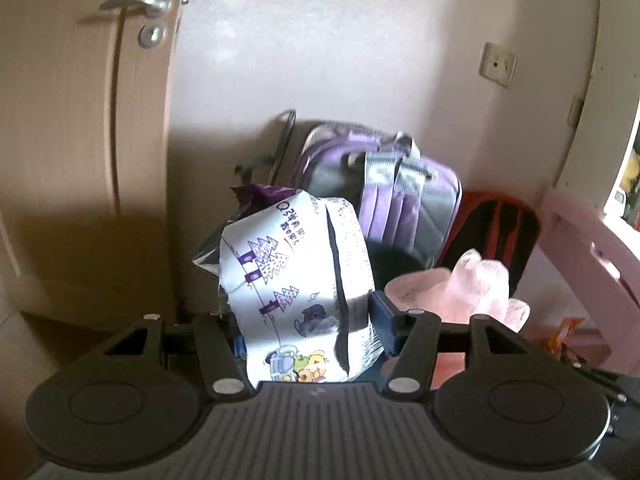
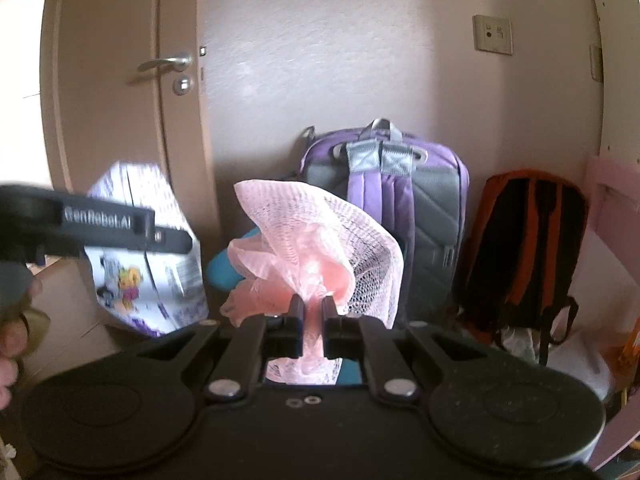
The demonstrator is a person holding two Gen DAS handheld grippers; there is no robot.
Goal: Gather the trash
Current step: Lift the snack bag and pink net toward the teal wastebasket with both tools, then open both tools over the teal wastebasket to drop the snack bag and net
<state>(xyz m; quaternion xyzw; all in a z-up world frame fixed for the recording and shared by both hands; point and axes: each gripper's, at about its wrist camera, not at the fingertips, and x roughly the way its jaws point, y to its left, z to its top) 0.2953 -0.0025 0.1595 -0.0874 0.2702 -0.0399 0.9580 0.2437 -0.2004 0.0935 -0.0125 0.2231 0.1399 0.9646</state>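
Observation:
My left gripper (image 1: 306, 320) is shut on a white snack wrapper (image 1: 296, 280) with purple print and cartoon figures, held upright in the air. The same wrapper (image 2: 144, 256) shows in the right wrist view at the left, behind the left gripper's black body (image 2: 100, 228). My right gripper (image 2: 313, 312) is shut on a crumpled pink mesh net (image 2: 316, 248), which fans out above the fingertips. The pink net (image 1: 452, 292) also shows in the left wrist view, just right of the wrapper.
A purple and grey backpack (image 2: 400, 208) leans on the wall ahead, with an orange and black backpack (image 2: 524, 248) to its right. A closed door (image 2: 120, 100) stands at the left. Something teal (image 2: 228, 272) lies behind the net. Pink furniture (image 1: 592, 256) is at the right.

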